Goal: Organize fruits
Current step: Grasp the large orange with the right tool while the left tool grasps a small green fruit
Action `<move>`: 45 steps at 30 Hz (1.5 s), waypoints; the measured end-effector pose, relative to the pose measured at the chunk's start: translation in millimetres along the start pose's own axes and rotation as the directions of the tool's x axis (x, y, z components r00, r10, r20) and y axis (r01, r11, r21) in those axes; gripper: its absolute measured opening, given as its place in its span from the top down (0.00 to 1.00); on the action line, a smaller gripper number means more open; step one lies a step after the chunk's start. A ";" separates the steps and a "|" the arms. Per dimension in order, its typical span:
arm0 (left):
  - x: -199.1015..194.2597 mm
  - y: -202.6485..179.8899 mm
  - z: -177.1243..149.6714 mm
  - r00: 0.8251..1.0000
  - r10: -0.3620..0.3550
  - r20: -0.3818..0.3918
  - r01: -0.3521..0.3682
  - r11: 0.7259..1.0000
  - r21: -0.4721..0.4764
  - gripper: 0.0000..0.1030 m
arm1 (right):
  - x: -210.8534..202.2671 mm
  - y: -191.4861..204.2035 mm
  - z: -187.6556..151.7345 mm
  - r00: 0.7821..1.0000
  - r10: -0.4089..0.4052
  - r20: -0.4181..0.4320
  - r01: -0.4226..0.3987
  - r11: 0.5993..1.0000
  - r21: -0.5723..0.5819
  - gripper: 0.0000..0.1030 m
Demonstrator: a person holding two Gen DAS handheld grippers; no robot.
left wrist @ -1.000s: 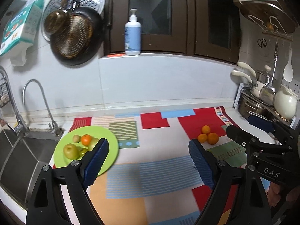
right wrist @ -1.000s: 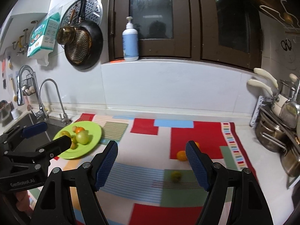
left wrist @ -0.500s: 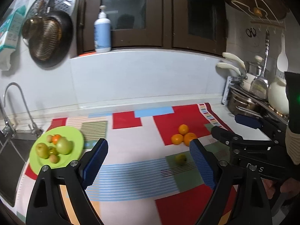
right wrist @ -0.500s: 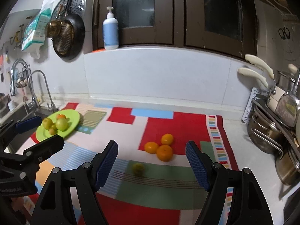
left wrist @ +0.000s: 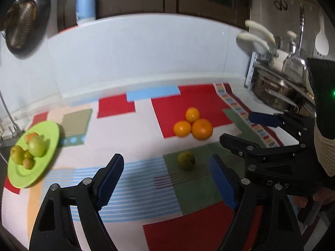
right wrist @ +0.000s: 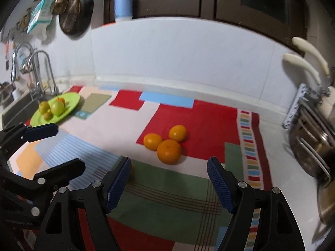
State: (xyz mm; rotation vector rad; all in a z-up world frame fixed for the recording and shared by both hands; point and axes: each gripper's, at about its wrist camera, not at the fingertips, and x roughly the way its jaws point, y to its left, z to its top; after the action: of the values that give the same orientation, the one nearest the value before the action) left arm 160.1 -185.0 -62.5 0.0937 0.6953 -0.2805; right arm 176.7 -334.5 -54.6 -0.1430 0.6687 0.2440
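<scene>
Three oranges (right wrist: 165, 141) sit touching one another in a tight cluster on the red patch of the patterned cloth (right wrist: 205, 121) covering the surface, toward the right. A single small green fruit (left wrist: 186, 160) lies on its own on the green patch just in front of them; in the right wrist view it is almost wholly hidden behind the left finger. Far to the left, beside the sink, a green plate (left wrist: 50, 133) already carries about five fruits, mostly green with one orange-red one, though they overlap and the count is uncertain.

The left gripper (left wrist: 167, 186) hovers with its fingers spread wide and empty, the green fruit just ahead of the gap. The right gripper (right wrist: 168, 185) is likewise spread and holding nothing, with the oranges just beyond it.

These fruits are probably light, firm and round, so they would roll if nudged from one side. The skins look smooth, so a grip across the widest part, with the padded fingers on opposite sides, seems safest. Only moderate squeeze should be needed; too much could bruise the small green one. Lifting one orange may set its touching neighbours rolling.
</scene>
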 end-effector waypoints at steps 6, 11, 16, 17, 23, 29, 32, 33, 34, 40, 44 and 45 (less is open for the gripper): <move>28.5 -5.7 -5.1 0.997 -0.028 -0.066 0.030 0.999 0.028 0.28 | 30.2 -6.5 -4.5 0.998 0.024 -0.054 -0.025 0.999 -0.020 0.28; 49.1 -12.7 -5.1 0.993 -0.057 -0.108 0.063 0.996 0.058 0.40 | 51.2 -7.4 -3.0 0.995 0.045 -0.085 -0.049 0.998 -0.041 0.33; 65.1 -14.4 -0.6 0.989 -0.072 -0.128 0.081 0.994 0.068 0.44 | 69.2 -10.3 -0.6 0.991 0.069 -0.112 -0.073 0.997 -0.039 0.38; 66.9 -14.3 0.2 0.989 -0.073 -0.131 0.082 0.994 0.066 0.46 | 72.6 -11.7 0.2 0.991 0.072 -0.116 -0.076 0.997 -0.033 0.39; 78.7 -13.7 4.3 0.983 -0.101 -0.155 0.110 0.993 0.049 0.57 | 85.9 -15.6 4.1 0.986 0.097 -0.134 -0.100 0.995 -0.010 0.43; 81.1 -8.4 4.7 0.978 -0.121 -0.173 0.128 0.991 0.034 0.73 | 95.4 -11.5 6.3 0.983 0.110 -0.144 -0.113 0.994 -0.009 0.48; 79.6 -2.0 5.5 0.979 -0.109 -0.171 0.114 0.993 0.019 0.73 | 97.5 -10.4 6.1 0.982 0.115 -0.150 -0.116 0.993 0.001 0.52; 79.0 -0.5 6.0 0.980 -0.105 -0.170 0.109 0.994 0.018 0.73 | 97.4 -10.6 6.3 0.982 0.113 -0.149 -0.114 0.993 0.004 0.53; 77.8 0.7 6.8 0.982 -0.096 -0.165 0.100 0.995 0.021 0.73 | 97.4 -10.9 6.7 0.983 0.112 -0.147 -0.112 0.994 0.009 0.53; 73.5 7.9 11.0 0.987 -0.068 -0.147 0.072 0.997 0.022 0.73 | 98.9 -12.3 8.3 0.985 0.098 -0.144 -0.096 0.995 0.025 0.59; 67.7 9.8 11.9 0.989 -0.069 -0.135 0.073 0.997 0.025 0.73 | 90.2 -11.8 7.0 0.987 0.089 -0.131 -0.084 0.996 0.038 0.59; 66.0 9.6 11.7 0.989 -0.070 -0.133 0.074 0.997 0.026 0.73 | 87.8 -11.5 6.9 0.988 0.088 -0.126 -0.083 0.996 0.042 0.59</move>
State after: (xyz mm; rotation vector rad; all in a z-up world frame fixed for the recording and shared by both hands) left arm 218.3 -192.6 -96.1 0.1177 0.8268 -0.3570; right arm 250.4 -328.5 -103.8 -0.0958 0.8072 0.3066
